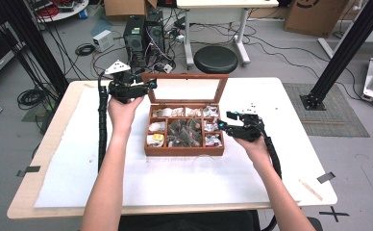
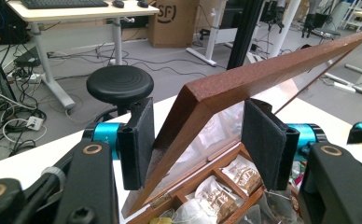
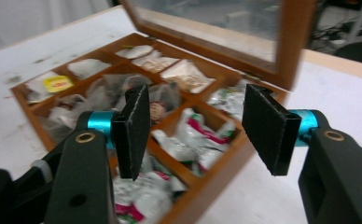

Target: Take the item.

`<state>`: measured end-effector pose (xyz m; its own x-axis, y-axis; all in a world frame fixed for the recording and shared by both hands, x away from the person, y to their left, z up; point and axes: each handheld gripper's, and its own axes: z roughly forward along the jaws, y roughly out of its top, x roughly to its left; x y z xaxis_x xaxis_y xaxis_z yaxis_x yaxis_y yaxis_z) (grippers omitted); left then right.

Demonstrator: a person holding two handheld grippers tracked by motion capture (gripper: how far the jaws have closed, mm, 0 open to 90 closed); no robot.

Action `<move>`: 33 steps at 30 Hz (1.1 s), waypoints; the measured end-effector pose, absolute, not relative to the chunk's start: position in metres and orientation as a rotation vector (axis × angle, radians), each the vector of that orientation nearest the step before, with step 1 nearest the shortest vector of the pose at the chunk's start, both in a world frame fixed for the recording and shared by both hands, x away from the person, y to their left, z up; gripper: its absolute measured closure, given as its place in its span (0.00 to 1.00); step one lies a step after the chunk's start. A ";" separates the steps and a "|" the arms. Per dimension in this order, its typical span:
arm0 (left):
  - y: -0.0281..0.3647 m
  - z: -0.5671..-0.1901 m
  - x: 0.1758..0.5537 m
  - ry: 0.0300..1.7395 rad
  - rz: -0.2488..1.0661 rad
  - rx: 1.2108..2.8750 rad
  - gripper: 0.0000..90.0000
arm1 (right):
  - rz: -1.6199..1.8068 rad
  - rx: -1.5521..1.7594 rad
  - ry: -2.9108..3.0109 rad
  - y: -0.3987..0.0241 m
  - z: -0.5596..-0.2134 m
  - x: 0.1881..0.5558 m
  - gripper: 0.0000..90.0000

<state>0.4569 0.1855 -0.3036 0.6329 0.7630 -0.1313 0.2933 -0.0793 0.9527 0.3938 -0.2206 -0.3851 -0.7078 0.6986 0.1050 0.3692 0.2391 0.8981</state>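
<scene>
Wooden box (image 1: 183,149) at the middle of the desk (image 1: 271,159), brown, divided into compartments stuffed with tea bags (image 3: 193,140) in clear, white and red-green wrappers. Glass-paned lid (image 1: 184,89) raised, standing nearly upright at the far edge of the box, hinged along that edge.

Left hand-held gripper (image 1: 148,84) held up beside the lid's left corner, jaws straddling the wooden frame of the lid (image 2: 244,79); in the left gripper view one pad against the frame's outer face, the other on the glass side, pinching the lid corner. Left forearm stretched forward along the left of the box, hand (image 1: 123,107) wrapped round the gripper body from below.

Right hand-held gripper (image 1: 224,121) just right of the box, pointing left at its right-hand compartments, jaws spread with nothing between them; in the right gripper view (image 3: 195,133) pads hovering above the wrapped bags near the box's right wall. Right hand (image 1: 253,143) low, near the desk.

White sheet (image 1: 69,159) spread over the desk under the box. Beyond the box: black round stool (image 1: 216,59), computer towers (image 1: 142,33), loose cables on a grey floor, cardboard boxes (image 1: 314,14) farther back.
</scene>
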 end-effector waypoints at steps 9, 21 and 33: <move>0.186 -0.304 0.457 0.884 0.484 1.653 0.50 | 1.452 0.925 2.335 -0.189 -0.387 0.396 0.58; 0.186 -0.304 0.457 0.885 0.481 1.655 0.50 | 1.428 0.875 2.459 -0.158 -0.392 0.398 0.70; 0.186 -0.303 0.457 0.885 0.483 1.659 0.50 | 1.413 0.845 2.560 -0.140 -0.396 0.401 0.73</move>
